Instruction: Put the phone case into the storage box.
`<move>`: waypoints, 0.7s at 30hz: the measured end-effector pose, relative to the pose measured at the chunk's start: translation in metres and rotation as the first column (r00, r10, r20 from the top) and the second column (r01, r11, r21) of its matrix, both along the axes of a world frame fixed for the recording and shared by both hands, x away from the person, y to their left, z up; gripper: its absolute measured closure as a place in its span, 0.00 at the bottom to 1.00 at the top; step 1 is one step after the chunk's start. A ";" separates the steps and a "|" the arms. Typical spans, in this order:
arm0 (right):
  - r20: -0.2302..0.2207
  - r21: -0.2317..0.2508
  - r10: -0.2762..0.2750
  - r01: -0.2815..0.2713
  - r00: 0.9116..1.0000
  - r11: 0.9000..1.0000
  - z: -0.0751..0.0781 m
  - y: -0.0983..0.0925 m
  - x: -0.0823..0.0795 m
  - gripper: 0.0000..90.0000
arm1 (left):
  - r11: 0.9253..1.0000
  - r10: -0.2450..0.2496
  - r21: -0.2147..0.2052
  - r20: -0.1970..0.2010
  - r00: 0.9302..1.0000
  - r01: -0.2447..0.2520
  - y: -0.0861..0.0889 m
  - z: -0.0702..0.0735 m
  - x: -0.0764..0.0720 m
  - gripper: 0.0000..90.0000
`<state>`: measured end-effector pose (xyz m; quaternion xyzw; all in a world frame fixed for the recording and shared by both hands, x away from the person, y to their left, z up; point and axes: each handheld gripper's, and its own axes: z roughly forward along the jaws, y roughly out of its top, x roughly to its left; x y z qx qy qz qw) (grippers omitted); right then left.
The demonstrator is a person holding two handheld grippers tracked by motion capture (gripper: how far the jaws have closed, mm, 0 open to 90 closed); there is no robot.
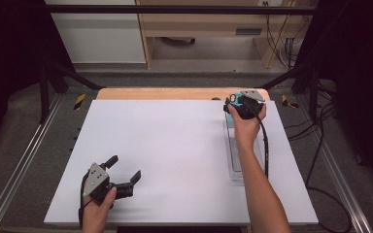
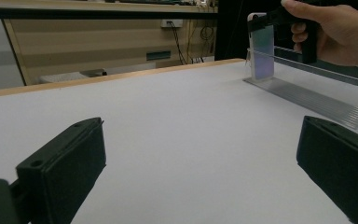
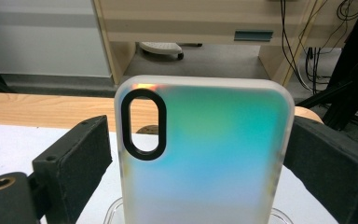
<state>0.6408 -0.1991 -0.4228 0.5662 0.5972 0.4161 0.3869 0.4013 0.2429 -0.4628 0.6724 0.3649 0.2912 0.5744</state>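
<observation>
The left gripper (image 1: 122, 174) sits low at the near left of the flat white table (image 1: 175, 145) — its soft black jaws are spread wide, with nothing between them. Far right, the right gripper (image 3: 200, 154) holds a shiny phone case (image 3: 205, 154) by its sides. The case has round corners and stands upright in a clear plastic rack (image 1: 232, 160).
</observation>
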 end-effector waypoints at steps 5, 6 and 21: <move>0.000 0.007 -0.001 0.001 1.000 1.000 0.001 0.000 0.000 0.08 | 1.000 0.000 0.001 0.000 1.000 0.000 0.000 0.000 0.000 0.01; -0.001 0.014 -0.003 0.003 1.000 1.000 0.001 0.000 0.000 0.08 | 1.000 0.000 0.001 0.000 1.000 0.000 0.000 0.000 0.000 0.01; 0.021 0.013 0.019 -0.020 1.000 1.000 0.011 0.000 -0.005 0.06 | 1.000 0.005 -0.002 -0.001 1.000 -0.005 0.000 0.000 0.000 0.01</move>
